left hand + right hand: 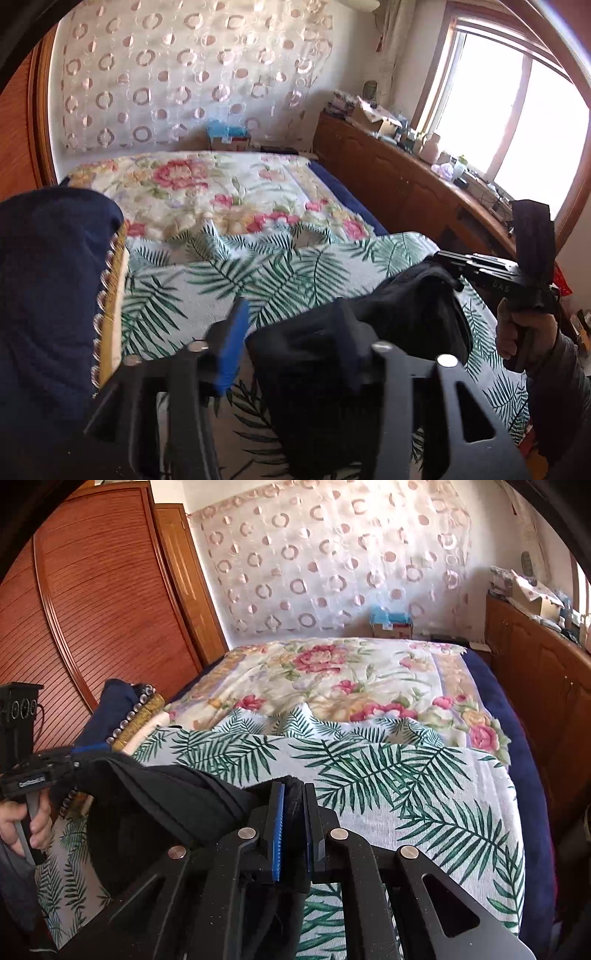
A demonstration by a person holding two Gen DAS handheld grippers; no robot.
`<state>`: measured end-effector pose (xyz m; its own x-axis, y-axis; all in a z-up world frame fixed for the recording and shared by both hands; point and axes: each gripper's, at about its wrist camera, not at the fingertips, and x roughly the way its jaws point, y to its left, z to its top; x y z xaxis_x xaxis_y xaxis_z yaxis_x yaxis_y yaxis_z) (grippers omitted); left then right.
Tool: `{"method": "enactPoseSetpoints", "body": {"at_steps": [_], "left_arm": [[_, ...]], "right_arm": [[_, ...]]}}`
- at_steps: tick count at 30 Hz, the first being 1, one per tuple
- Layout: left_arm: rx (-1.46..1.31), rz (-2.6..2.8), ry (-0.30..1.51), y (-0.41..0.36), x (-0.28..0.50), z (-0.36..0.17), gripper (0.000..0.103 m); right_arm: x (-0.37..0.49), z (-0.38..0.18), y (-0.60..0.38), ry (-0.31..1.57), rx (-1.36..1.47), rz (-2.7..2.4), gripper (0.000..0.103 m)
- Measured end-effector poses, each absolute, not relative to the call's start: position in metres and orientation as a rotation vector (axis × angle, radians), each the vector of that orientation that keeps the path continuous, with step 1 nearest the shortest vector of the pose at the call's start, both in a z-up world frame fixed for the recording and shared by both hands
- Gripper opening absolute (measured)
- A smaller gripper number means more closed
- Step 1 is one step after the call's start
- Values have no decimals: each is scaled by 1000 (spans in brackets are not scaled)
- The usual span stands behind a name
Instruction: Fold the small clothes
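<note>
both tongs (293, 827) grip black garment (332, 350) above palm-print sheet (388, 775)

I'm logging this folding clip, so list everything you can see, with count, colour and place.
black garment: one, black, held above the bed between both grippers
palm-leaf sheet: one, green on white, near end of bed
floral cover: one, pink and cream, far end
navy cloth with gold trim: one, bed's left side
wardrobe: one, reddish wood, left
cabinet: one, brown, cluttered, under the window
left gripper: clamping garment
right gripper: clamping garment
</note>
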<state>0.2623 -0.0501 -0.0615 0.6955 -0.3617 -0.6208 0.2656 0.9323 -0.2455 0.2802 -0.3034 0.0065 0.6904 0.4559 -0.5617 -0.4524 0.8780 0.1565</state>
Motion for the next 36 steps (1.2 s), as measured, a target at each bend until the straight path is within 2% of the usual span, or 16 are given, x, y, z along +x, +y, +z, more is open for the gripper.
{"method": "enactPoseSetpoints", "body": {"at_steps": [1, 2, 3, 4, 5, 8, 11, 14, 24, 29, 35, 36], "left_arm": [[-145, -356, 712, -49, 261, -59, 65], [-151, -364, 703, -48, 259, -57, 68], [-154, -371, 697, -48, 257, -55, 73], [-148, -372, 697, -49, 254, -56, 75], [-141, -372, 703, -50, 253, -58, 75], [-136, -388, 744, -54, 249, -69, 75], [-108, -389, 784, -59, 249, -82, 75], [-81, -371, 829, -61, 254, -98, 75], [-70, -292, 849, -65, 300, -111, 75], [-59, -190, 820, -59, 318, -112, 75], [-92, -180, 795, -49, 310, -107, 75], [-99, -192, 789, -48, 306, -105, 75]], "right_arm": [[282, 7, -302, 627, 7, 497, 15], [283, 10, -303, 618, 3, 481, 19], [276, 15, -306, 610, -1, 466, 27], [276, 19, -307, 605, -6, 446, 31], [274, 23, -308, 600, -11, 429, 35], [256, 27, -313, 575, -30, 442, 37], [245, 19, -308, 593, -78, 490, 47], [234, 8, -297, 618, -131, 532, 49], [258, -4, -262, 624, -243, 539, 49], [285, -4, -269, 609, -253, 379, 20], [282, 4, -283, 599, -208, 315, 21], [279, 7, -283, 599, -203, 310, 25]]}}
